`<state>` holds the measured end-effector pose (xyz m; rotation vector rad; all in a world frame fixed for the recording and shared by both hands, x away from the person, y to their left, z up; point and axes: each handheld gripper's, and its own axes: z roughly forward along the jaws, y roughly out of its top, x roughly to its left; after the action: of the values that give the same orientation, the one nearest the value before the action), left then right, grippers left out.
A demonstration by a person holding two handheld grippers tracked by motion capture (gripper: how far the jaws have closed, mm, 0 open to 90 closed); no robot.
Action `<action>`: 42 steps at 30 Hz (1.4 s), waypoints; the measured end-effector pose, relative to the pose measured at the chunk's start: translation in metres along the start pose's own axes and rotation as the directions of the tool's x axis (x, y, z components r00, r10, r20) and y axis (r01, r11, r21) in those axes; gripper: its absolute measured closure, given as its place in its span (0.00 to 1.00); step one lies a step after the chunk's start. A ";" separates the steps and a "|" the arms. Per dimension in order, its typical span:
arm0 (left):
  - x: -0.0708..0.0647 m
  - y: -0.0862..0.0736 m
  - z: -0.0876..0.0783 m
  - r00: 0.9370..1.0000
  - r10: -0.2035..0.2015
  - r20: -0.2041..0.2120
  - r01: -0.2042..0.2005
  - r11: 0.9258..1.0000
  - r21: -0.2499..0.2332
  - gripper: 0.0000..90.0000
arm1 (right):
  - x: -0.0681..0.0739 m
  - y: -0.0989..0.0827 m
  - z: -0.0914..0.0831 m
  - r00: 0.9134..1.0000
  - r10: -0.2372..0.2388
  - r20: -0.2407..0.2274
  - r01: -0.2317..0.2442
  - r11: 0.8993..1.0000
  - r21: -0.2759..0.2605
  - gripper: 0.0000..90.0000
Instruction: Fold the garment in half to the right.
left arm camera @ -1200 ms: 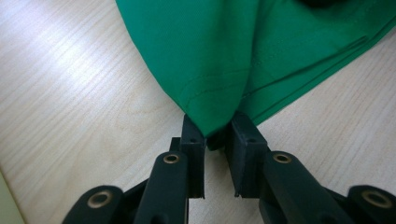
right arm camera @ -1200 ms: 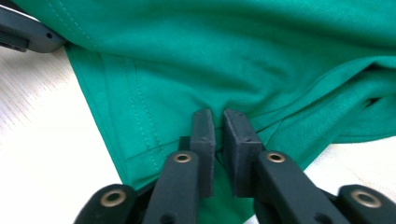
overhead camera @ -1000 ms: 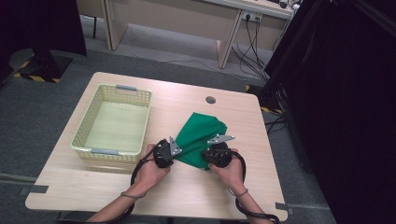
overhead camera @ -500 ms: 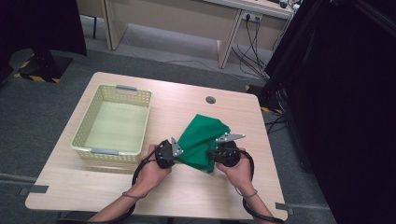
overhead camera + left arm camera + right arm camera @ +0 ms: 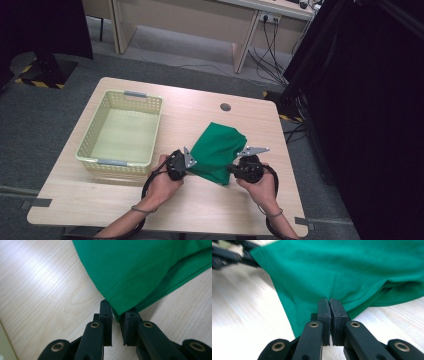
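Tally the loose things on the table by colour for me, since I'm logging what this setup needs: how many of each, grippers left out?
Green: 1, the cloth, pinched at its near edge by the left gripper and the right gripper.
Pale yellow: 1, the basket, standing left of the cloth.
Total: 2

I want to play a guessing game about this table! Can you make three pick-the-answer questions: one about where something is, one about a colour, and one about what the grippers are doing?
1. Where is the basket?
A. left of the cloth
B. on the cloth
C. on the floor

2. What colour is the cloth?
A. red
B. green
C. white

3. How is the right gripper?
A. wide open
B. holding the basket
C. shut on the cloth

Answers: A, it stands at the table's left part; B, the folds are green; C, its jaws pinch the fabric.
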<state>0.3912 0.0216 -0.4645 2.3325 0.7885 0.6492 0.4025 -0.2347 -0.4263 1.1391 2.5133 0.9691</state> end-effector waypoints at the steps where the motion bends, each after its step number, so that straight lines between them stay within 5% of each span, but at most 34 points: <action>1: 0.000 0.000 0.000 1.000 0.000 -0.001 0.000 1.000 -0.001 0.89 | 0.000 0.001 -0.003 1.000 0.003 -0.002 -0.003 1.000 -0.003 0.97; 8: -0.001 0.000 -0.001 1.000 0.007 -0.006 -0.007 1.000 -0.003 0.88 | -0.005 0.006 -0.013 1.000 0.013 0.001 -0.013 1.000 0.016 0.97; 13: -0.002 0.000 -0.002 1.000 0.012 -0.008 -0.012 1.000 0.000 0.89 | -0.004 -0.002 0.002 1.000 0.008 -0.003 -0.008 0.994 0.111 0.97; 18: -0.003 -0.001 -0.003 1.000 0.019 -0.004 -0.019 1.000 0.002 0.89 | -0.006 -0.010 0.013 1.000 0.013 0.013 -0.015 0.991 0.132 0.97; 28: -0.005 -0.003 -0.005 1.000 0.017 0.012 -0.017 1.000 0.002 0.89 | -0.019 -0.006 0.018 0.997 0.009 0.081 -0.019 0.992 0.124 0.97; 35: -0.006 -0.001 -0.014 0.999 0.003 0.034 -0.002 1.000 -0.027 0.83 | -0.024 -0.006 0.005 0.994 0.024 0.102 -0.033 0.996 0.081 0.90; 42: -0.005 0.007 -0.025 0.998 -0.025 0.065 0.030 0.997 -0.072 0.76 | -0.012 -0.001 -0.006 0.998 0.011 0.065 -0.013 0.999 0.029 0.77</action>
<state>0.3750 0.0230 -0.4431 2.2612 0.7541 0.5790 0.4072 -0.2468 -0.4232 1.1763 2.4799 0.8858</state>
